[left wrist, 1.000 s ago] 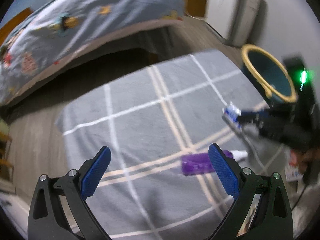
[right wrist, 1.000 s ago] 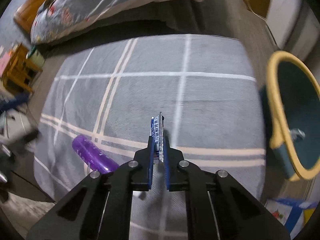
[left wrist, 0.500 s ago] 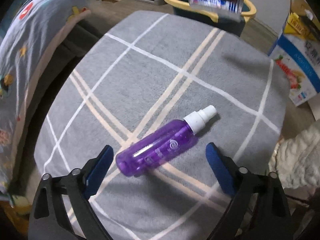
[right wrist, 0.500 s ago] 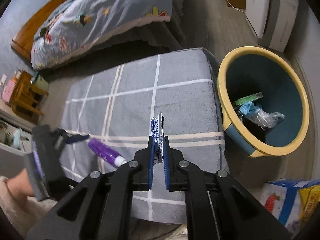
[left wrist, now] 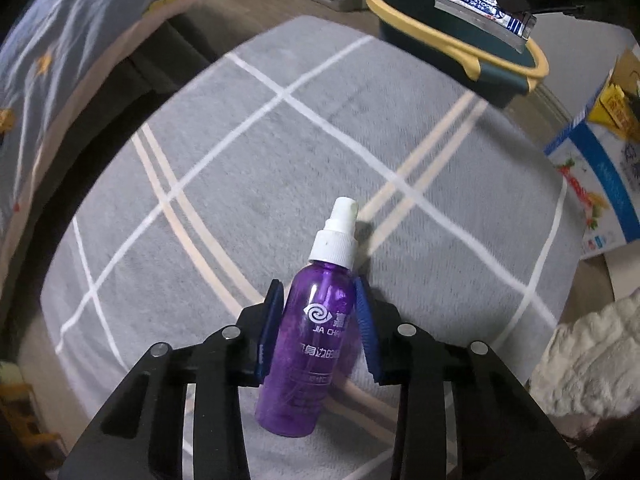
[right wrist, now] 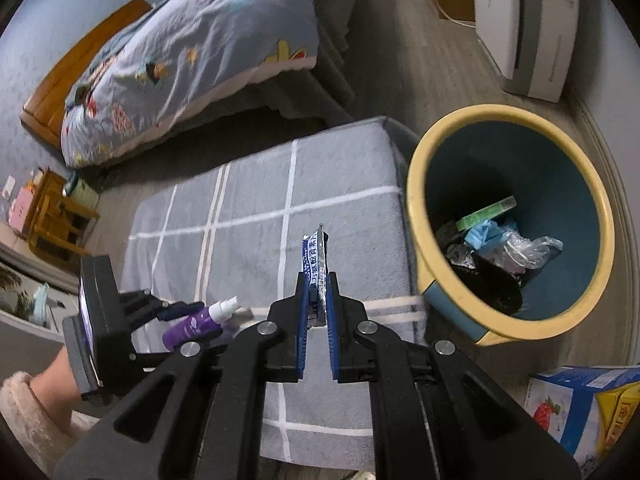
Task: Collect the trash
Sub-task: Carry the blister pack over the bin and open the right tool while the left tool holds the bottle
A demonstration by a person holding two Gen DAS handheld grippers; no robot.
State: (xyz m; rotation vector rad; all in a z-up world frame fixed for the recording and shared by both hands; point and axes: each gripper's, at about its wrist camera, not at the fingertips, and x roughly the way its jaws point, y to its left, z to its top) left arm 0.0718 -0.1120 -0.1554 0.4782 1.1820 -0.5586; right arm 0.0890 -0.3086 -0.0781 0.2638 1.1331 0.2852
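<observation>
Left wrist view: a bed [left wrist: 72, 40] with a soft printed quilt fills the left edge, and beside it stands the bench [left wrist: 248, 152] — a padded block under grey napped fabric crossed by white and tan stripes. On it, low in the centre, lies the purple spray bottle [left wrist: 316, 336], white cap [left wrist: 334, 240] pointing away. The left claw [left wrist: 318, 328] has just been closing; its blue ribbed pads now flank the bottle's upper body on both sides and appear to touch it.

Handling, as judged: the bottle is a light, rigid, smooth translucent plastic cylinder, so it may roll or twist in a weak pinch. Grip the straight body below the shoulder, not the narrow cap.

At upper right, the blue waste bin [left wrist: 460, 36] with its yellow rim stands on the floor just past the bench edge, a printed carton [left wrist: 592, 184] farther right.

Right wrist view: the right claw [right wrist: 318, 300] is pressed together on a flat foil sachet [right wrist: 314, 256], held on edge above the bench, left of the bin and not yet over it. The sachet looks thin, light and crinkly — it should drop freely once released. Wrappers and a crumpled clear bag already lie in the bin.
</observation>
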